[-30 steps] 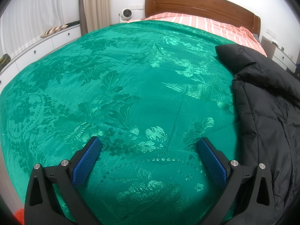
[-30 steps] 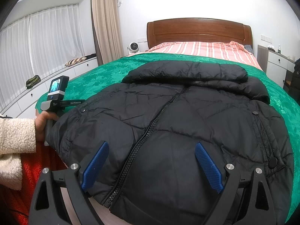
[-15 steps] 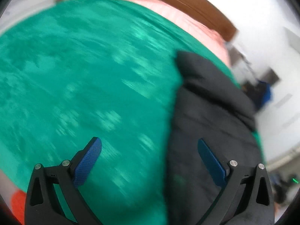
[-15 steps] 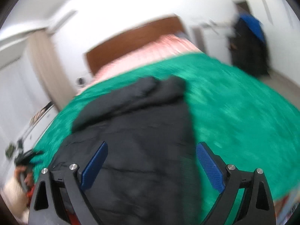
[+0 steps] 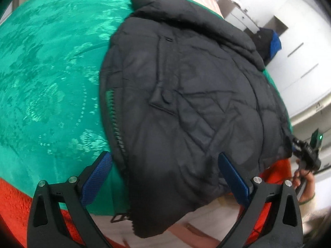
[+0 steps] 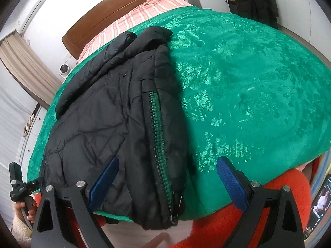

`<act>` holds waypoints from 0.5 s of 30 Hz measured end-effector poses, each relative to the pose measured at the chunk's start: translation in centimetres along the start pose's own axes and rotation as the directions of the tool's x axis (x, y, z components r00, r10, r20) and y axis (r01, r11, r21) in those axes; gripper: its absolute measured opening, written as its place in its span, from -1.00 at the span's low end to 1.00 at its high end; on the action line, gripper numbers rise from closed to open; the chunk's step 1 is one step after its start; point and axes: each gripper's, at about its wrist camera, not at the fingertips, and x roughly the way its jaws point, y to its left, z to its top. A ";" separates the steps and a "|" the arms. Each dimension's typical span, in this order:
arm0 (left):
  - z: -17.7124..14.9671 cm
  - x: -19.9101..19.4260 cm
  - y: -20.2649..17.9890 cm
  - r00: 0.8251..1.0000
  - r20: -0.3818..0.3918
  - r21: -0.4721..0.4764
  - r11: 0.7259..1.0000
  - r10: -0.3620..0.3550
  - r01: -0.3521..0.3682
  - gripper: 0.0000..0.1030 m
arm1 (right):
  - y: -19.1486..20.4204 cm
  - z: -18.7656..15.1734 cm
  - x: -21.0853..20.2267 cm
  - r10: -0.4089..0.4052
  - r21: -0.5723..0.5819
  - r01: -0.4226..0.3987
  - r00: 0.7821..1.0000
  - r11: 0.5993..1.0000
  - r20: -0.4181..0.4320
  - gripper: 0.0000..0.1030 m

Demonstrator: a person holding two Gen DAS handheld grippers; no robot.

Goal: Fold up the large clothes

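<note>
A black puffer jacket [image 5: 186,86] lies on a green bedspread [image 5: 45,78], its hem hanging over the bed's near edge. In the right wrist view the jacket [image 6: 107,111] shows its open zipper [image 6: 159,144] running toward the hem. My left gripper [image 5: 165,175] is open, its jaws on either side of the jacket's hem, holding nothing. My right gripper [image 6: 167,179] is open over the zipper end at the hem, holding nothing. The right gripper's body shows at the far right of the left wrist view [image 5: 308,155]; the left one shows at the lower left of the right wrist view [image 6: 18,188].
The green bedspread [image 6: 248,82] covers a bed with a wooden headboard [image 6: 107,14] and striped pink sheet [image 6: 144,12]. An orange fleece [image 6: 279,186] hangs at the near edge. White drawers [image 5: 244,14] and hanging dark clothes [image 6: 254,2] stand to the right.
Both grippers have swung and tilted: the left one turned right onto the jacket's hem, the right one turned toward the zipper side and bare bedspread. Both stay open.
</note>
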 end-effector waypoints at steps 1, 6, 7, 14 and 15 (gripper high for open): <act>-0.5 -0.1 -0.2 1.000 -0.001 0.008 1.000 0.002 -0.002 0.98 | 0.2 0.0 0.1 0.000 -0.004 0.000 1.000 1.000 0.000 0.83; -0.9 0.7 -0.4 1.000 -0.012 0.014 1.000 0.016 -0.016 0.98 | 0.3 -0.4 1.4 0.007 0.003 -0.007 1.000 1.000 -0.023 0.83; -1.0 0.7 -0.4 1.000 -0.013 0.016 1.000 0.019 -0.019 0.98 | 0.3 -0.4 1.4 0.006 0.004 -0.006 1.000 1.000 -0.025 0.83; -1.7 0.9 -0.4 1.000 -0.015 0.026 0.999 0.027 -0.027 0.98 | 0.5 -0.3 1.7 0.003 -0.004 -0.004 0.999 1.000 -0.039 0.83; -1.7 0.8 -0.3 0.999 -0.017 0.028 0.999 0.028 -0.027 0.98 | 0.7 -0.4 1.8 0.001 -0.011 -0.002 0.999 1.000 -0.045 0.83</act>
